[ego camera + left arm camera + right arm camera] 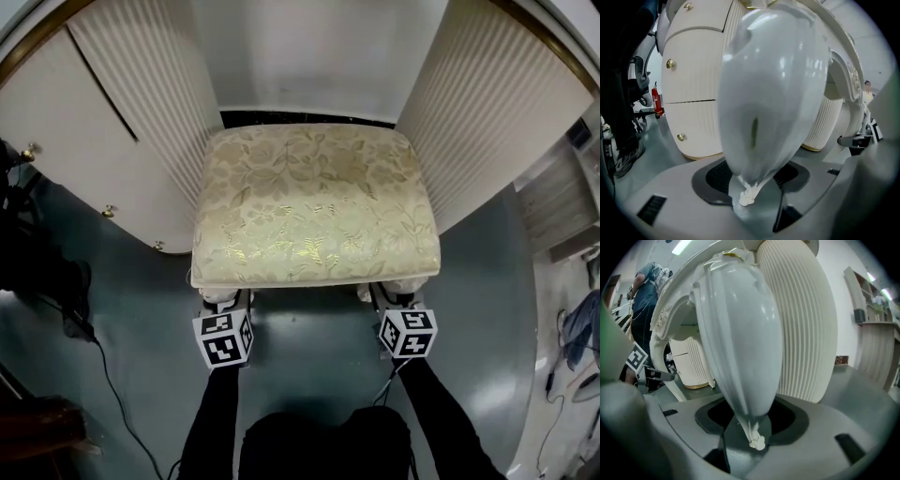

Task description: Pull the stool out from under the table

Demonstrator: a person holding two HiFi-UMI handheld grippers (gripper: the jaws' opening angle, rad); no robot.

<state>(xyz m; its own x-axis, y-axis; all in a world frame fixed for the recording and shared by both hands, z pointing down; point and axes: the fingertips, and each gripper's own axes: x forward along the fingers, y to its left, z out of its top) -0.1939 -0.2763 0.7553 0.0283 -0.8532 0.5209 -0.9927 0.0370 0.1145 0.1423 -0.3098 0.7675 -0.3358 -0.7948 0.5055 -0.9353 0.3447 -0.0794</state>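
The stool [314,202], with a cream and gold floral cushion, stands half under the white table [319,56], between its two fluted pedestals. My left gripper [222,300] reaches under the cushion's near left corner, my right gripper [398,296] under the near right corner. In the left gripper view a glossy white stool leg [768,93] fills the gap of the left gripper [752,180], its sides against the pads. The right gripper view shows the other front leg [740,343] the same way, between the jaws of the right gripper [750,425].
The left pedestal [141,122] has drawers with brass knobs; the right pedestal [487,112] is ribbed. A black cable [112,384] trails over the grey-green floor at left. A shelf unit [562,202] stands at right. A person [644,282] stands beyond the table.
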